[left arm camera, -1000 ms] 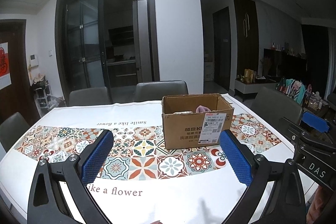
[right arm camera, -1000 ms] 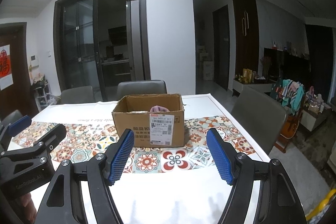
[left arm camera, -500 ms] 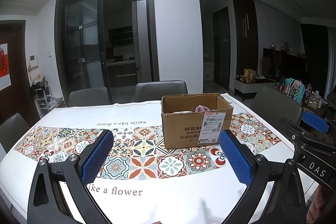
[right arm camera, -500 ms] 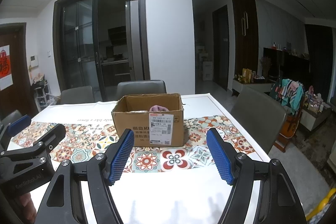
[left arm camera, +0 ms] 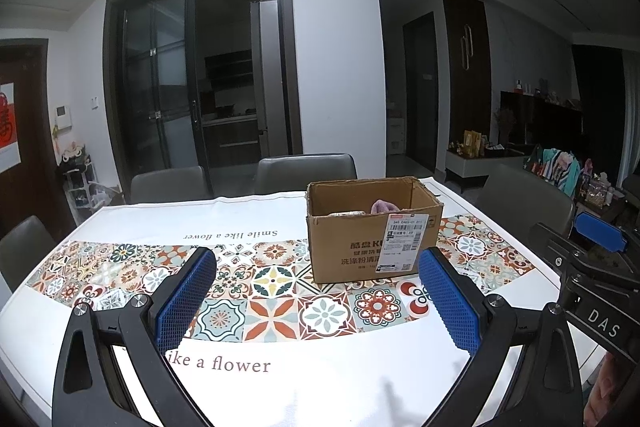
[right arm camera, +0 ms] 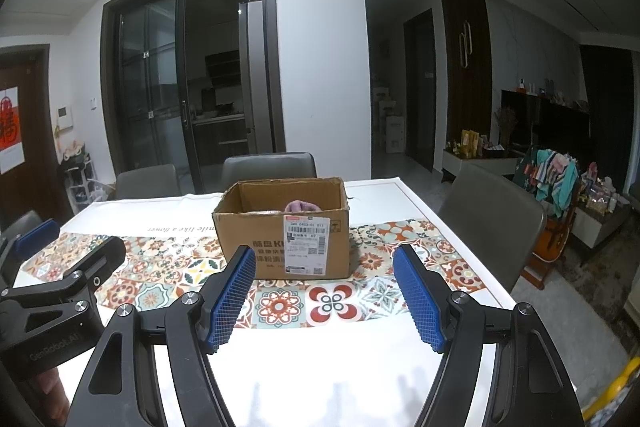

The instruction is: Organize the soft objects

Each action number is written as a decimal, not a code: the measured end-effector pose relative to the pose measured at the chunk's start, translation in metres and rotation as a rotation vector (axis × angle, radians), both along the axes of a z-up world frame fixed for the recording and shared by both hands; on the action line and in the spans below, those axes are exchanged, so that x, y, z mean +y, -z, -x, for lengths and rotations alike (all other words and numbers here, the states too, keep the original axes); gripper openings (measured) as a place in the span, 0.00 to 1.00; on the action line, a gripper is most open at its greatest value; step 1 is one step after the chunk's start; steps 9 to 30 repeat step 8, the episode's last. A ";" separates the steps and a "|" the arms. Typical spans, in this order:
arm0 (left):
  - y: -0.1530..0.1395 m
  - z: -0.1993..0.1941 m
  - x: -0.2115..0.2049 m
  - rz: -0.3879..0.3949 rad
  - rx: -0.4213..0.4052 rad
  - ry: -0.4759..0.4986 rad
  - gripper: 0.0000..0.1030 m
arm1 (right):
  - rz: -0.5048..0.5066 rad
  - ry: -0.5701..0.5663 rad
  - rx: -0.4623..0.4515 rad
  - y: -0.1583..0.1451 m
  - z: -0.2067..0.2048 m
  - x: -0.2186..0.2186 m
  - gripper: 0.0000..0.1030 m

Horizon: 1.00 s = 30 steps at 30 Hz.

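Hovering both grippers over the near edge of the table [left arm camera: 320,379] right now, neither one carrying anything: the left gripper [left arm camera: 316,299] has its blue pads spread wide with only tablecloth between them, and the right gripper [right arm camera: 324,291] is spread the same way, empty. The cardboard box [right arm camera: 280,231] sits at about 12 o'clock from the right one and more like 1 o'clock from the left, well apart from both. A pinkish soft thing [right arm camera: 302,206] pokes up above the box rim, with something paler beside it that I can't make out. My guess is the next step is reaching into the box for that pink piece, so I'd go in from above with the right, keep the jaws wide until the pads are either side of the fabric, and stay off the cardboard wall so the box doesn't slide on the cloth. The left could steady the box if it scoots. Readable stuff: the tablecloth says "Smile like a flower" at the far side (upside down to me) and "ike a flower" near me, the box has a white shipping label [right arm camera: 307,239] with barcodes and Chinese print too small to trust, the right tool's body shows "DAS" and the left's "GenRobot.AI".
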<state>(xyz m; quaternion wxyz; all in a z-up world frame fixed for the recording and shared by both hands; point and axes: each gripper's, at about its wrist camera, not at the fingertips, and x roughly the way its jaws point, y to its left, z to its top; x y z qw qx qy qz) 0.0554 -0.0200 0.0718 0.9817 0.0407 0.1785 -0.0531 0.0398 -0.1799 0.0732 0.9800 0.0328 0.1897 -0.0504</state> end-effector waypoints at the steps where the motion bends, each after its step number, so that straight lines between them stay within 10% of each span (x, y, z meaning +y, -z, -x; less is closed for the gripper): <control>1: 0.000 0.000 0.000 0.000 0.000 0.002 1.00 | 0.001 -0.001 -0.001 0.000 0.000 0.000 0.71; 30: 0.000 0.000 0.000 -0.001 0.000 0.001 1.00 | -0.001 -0.001 -0.001 0.000 0.000 0.000 0.70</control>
